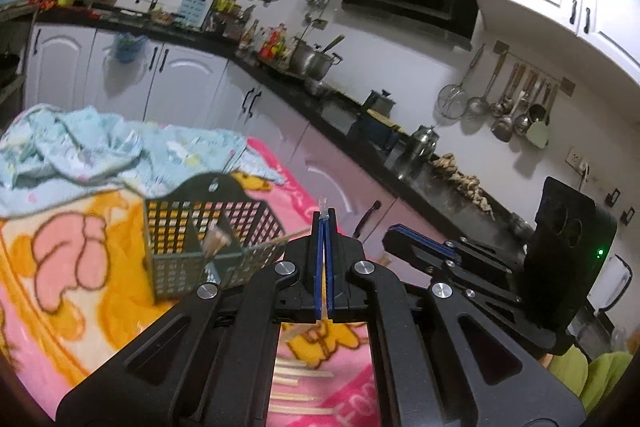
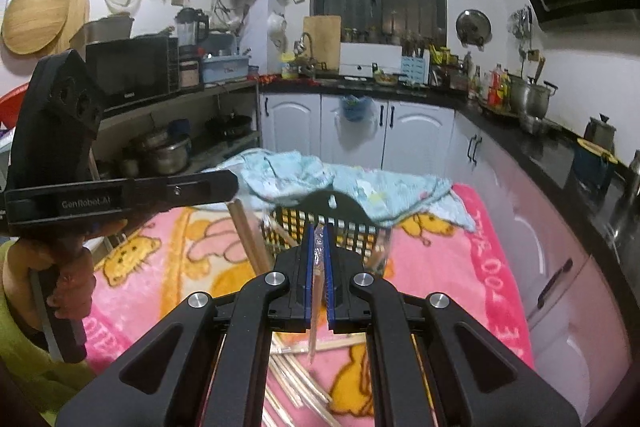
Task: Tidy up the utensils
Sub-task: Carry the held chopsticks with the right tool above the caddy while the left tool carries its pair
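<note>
1 chopstick (image 1: 322,213) is clamped in the left hand-held gripper (image 1: 323,223), 1 wrapped chopstick (image 2: 318,259) in the right hand-held gripper (image 2: 318,231), both near the basket (image 1: 208,239), for sorting.

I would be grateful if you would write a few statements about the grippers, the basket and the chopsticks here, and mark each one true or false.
1. The left gripper is shut on a wrapped chopstick. True.
2. The right gripper hangs wide open with nothing between its jaws. False: it is shut on a wrapped chopstick.
3. The basket stands on a pink cartoon blanket. True.
4. The basket is bright red. False: it is dark green with a grid of holes.
5. Loose chopsticks lie on the blanket below the right gripper. True.
6. The light blue cloth lies inside the basket. False: it is heaped behind the basket.
</note>
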